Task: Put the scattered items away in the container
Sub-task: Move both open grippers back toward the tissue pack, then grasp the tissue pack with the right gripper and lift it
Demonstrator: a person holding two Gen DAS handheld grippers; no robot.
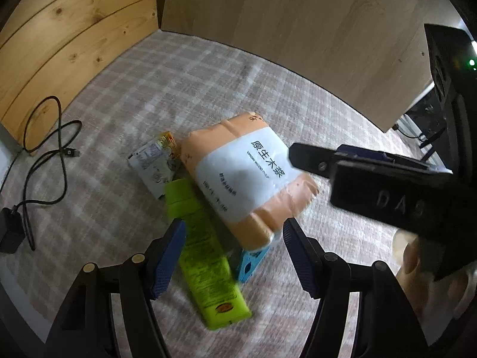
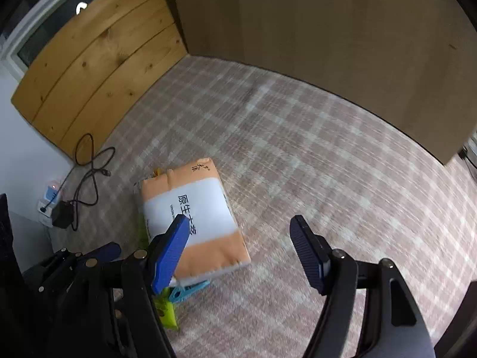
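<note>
Tissue pack (image 1: 249, 176) labelled "VIRGIN WOOD PULP"; left tongs (image 1: 234, 256), right tongs (image 2: 240, 246) released, empty

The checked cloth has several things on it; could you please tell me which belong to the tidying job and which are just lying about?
For the job:
tissue pack
green tube
blue clip
small sachet

Just lying about:
black cable
black plug

A room in a home, seen at floor level: a pink-and-white plaid carpet (image 2: 298, 155) fills the frame, wooden boards (image 2: 98, 59) lean at upper left, a plain cabinet panel (image 2: 328, 35) stands at upper right, and a charger cable (image 1: 44, 137) trails to a wall socket (image 2: 49, 198) at left.
</note>
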